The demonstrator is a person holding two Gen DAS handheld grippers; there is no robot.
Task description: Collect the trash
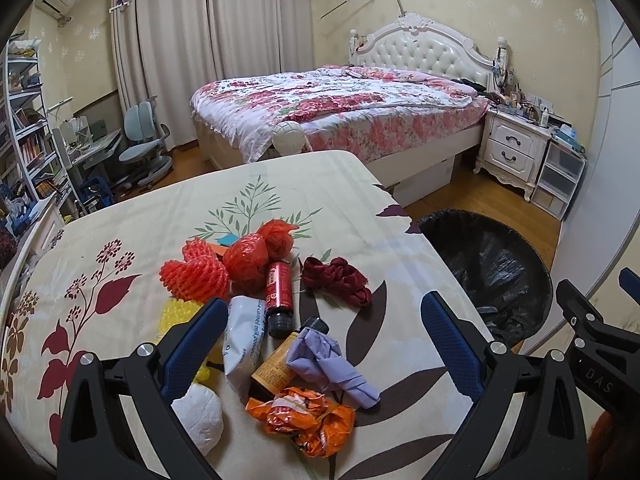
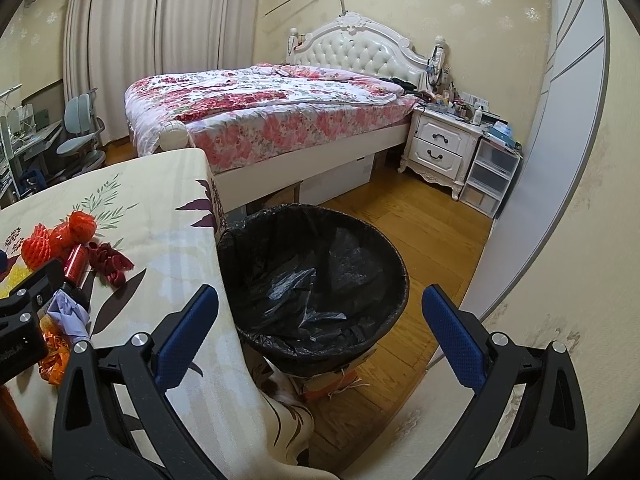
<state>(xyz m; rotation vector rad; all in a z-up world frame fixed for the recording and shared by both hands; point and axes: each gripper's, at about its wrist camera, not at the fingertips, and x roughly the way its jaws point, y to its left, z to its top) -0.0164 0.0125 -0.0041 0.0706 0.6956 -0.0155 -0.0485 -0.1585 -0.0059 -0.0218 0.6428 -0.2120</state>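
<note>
The trash lies in a loose heap on the table (image 1: 120, 216), which is covered with a cream cloth printed with leaves. Counted in the left wrist view: one crumpled orange wrapper (image 1: 304, 416), one lilac crumpled paper (image 1: 332, 360), one white pouch (image 1: 244, 340), one red bottle (image 1: 279, 300) with a black cap, one brown tube (image 1: 276, 364), one dark red cloth scrap (image 1: 336, 280), one red foam net (image 1: 192, 274), two red mesh balls (image 1: 260, 250), one yellow foam net (image 1: 176, 314) and one white wad (image 1: 200, 416).

The left gripper (image 1: 324, 320) hovers over the near part of the heap, its two blue pads spread wide and holding nothing. The right gripper (image 2: 320, 312) hangs above one black-lined bin (image 2: 312, 280) standing on the wooden floor just beside the table's edge; its jaws are likewise wide apart and empty.

Beyond stand one bed (image 2: 264, 116) with a floral cover and one white nightstand (image 2: 440, 140) with two drawers.
</note>
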